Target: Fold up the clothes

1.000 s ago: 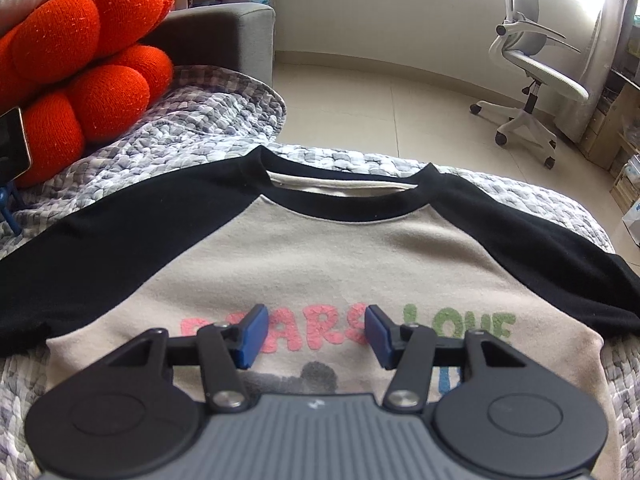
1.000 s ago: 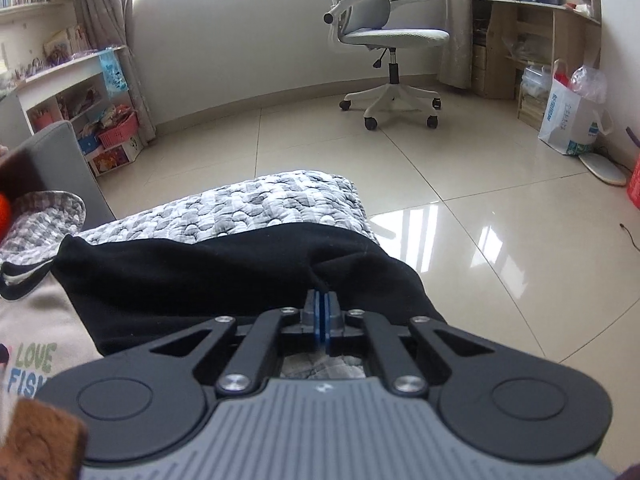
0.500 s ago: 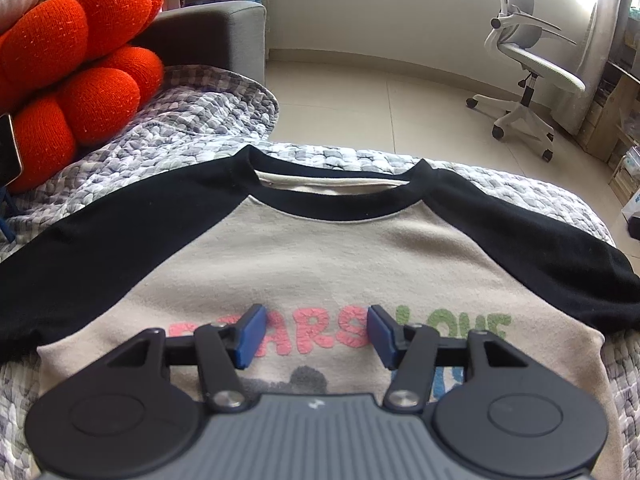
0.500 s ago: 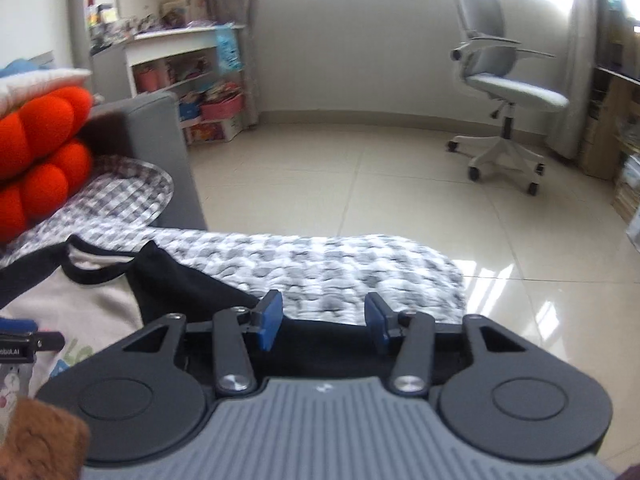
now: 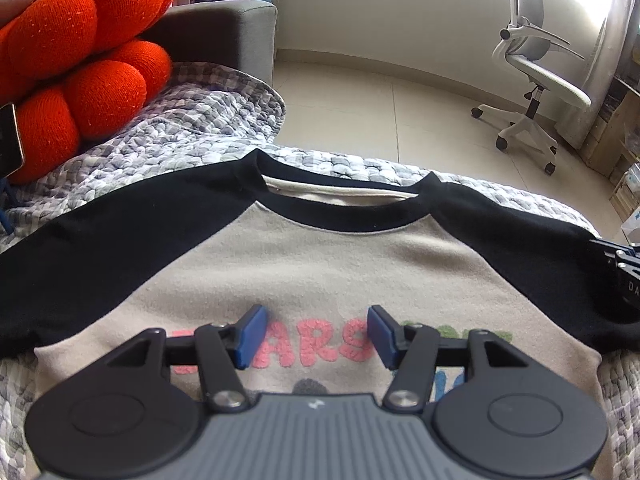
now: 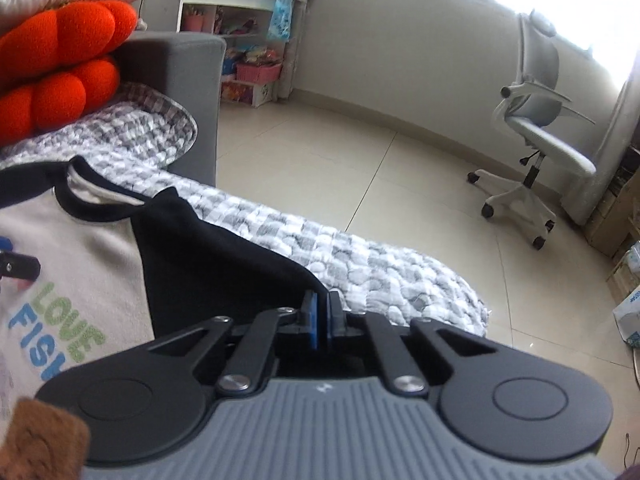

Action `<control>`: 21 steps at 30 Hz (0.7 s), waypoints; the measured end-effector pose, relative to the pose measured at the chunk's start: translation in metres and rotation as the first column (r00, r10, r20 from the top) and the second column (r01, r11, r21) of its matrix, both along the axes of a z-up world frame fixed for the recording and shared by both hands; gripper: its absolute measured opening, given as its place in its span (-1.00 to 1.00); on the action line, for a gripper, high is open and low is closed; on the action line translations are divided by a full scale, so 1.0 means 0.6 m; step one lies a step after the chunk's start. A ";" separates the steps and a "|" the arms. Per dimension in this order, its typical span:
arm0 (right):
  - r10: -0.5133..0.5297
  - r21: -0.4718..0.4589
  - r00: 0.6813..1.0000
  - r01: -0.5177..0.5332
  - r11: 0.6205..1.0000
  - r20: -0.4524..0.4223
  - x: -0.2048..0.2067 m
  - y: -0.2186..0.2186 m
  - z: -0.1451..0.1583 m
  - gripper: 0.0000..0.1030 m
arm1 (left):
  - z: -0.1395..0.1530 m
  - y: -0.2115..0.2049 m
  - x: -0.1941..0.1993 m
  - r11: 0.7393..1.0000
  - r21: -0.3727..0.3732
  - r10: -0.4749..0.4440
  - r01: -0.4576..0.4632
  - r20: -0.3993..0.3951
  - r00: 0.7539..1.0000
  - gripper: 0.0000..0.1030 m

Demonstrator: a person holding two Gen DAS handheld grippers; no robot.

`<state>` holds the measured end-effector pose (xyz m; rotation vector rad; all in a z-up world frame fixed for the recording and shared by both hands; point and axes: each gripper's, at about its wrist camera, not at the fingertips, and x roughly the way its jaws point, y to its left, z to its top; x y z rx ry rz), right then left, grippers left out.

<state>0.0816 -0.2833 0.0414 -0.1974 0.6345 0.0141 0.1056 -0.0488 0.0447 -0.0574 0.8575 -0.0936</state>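
A beige shirt (image 5: pixel 320 264) with black sleeves and pink and green lettering lies face up on a grey quilted blanket (image 5: pixel 180 140). My left gripper (image 5: pixel 312 336) hovers open over the chest lettering, with nothing between its blue pads. My right gripper (image 6: pixel 320 316) is shut, and the edge of the shirt's right black sleeve (image 6: pixel 224 264) runs up into its closed pads. In the left wrist view the right gripper (image 5: pixel 618 268) shows at the right edge, at the sleeve's end. The sleeve's cuff is hidden under the right gripper's body.
An orange knotted cushion (image 5: pixel 80 60) and a grey sofa arm (image 5: pixel 224 36) stand at the back left. A phone (image 5: pixel 8 140) leans at the left edge. Beyond the blanket's far edge is tiled floor with a grey office chair (image 5: pixel 536 80); shelves (image 6: pixel 240 40) line the wall.
The right gripper opened, rolled and swung toward the shirt, then shut again at the black sleeve's edge. The left gripper stayed open over the lettering.
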 end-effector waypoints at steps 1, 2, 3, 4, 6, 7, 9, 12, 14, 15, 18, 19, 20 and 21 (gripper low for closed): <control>-0.006 -0.003 1.000 0.006 1.000 -0.007 0.001 0.000 -0.006 -0.93 | 0.000 0.002 0.001 1.000 -0.010 0.004 -0.004 -0.002 1.000 0.11; -0.012 -0.008 1.000 0.012 1.000 -0.016 0.002 0.001 -0.013 -0.93 | -0.001 0.004 0.002 1.000 -0.016 0.006 -0.006 -0.005 1.000 0.11; -0.014 -0.029 0.999 0.013 0.999 -0.042 0.009 0.003 -0.026 -0.93 | -0.001 0.004 0.003 1.000 -0.016 0.004 -0.005 -0.006 1.000 0.12; -0.015 -0.042 0.997 0.012 0.999 -0.070 0.015 0.003 -0.038 -0.93 | -0.001 0.003 0.003 1.000 -0.012 0.001 -0.001 -0.005 1.000 0.12; -0.010 -0.008 0.996 0.010 1.000 -0.084 0.022 -0.001 -0.030 -0.90 | -0.002 0.002 0.003 1.000 -0.007 -0.004 0.004 -0.004 1.000 0.12; -0.008 0.011 0.996 0.009 1.000 -0.090 0.026 -0.003 -0.026 -0.88 | -0.001 0.003 0.004 1.000 -0.011 -0.004 0.004 -0.005 1.000 0.12; 0.004 0.045 0.996 0.000 0.999 -0.093 0.033 -0.007 -0.013 -0.71 | 0.000 0.007 0.005 1.000 -0.023 -0.001 0.001 -0.006 1.000 0.12; 0.064 0.049 0.996 -0.061 0.997 -0.064 0.047 0.004 0.005 -0.69 | 0.002 0.016 0.008 0.998 -0.061 0.016 -0.016 -0.006 1.000 0.12; 0.114 0.071 0.991 -0.110 0.991 -0.066 0.059 0.015 0.008 -0.59 | 0.004 0.024 0.011 0.996 -0.080 0.030 -0.030 -0.005 1.000 0.12; 0.142 0.087 0.987 -0.136 0.987 -0.071 0.065 0.020 0.007 -0.51 | 0.004 0.028 0.012 0.995 -0.088 0.039 -0.039 -0.004 0.999 0.12; 0.226 0.129 0.965 -0.209 0.969 -0.133 0.089 0.041 -0.013 -0.55 | 0.012 0.056 0.015 0.986 -0.133 0.099 -0.097 0.007 0.995 0.12; 0.239 0.091 0.961 -0.228 0.969 -0.138 0.090 0.052 -0.020 -0.69 | 0.016 0.069 0.015 0.981 -0.153 0.125 -0.121 0.012 0.992 0.12; 0.250 0.049 0.958 -0.245 0.968 -0.142 0.090 0.063 -0.026 -0.80 | 0.018 0.083 0.017 0.974 -0.170 0.154 -0.149 0.017 0.988 0.12; 0.261 0.007 0.954 -0.262 0.965 -0.146 0.090 0.074 -0.032 -0.88 | 0.020 0.098 0.018 0.967 -0.180 0.187 -0.181 0.021 0.982 0.11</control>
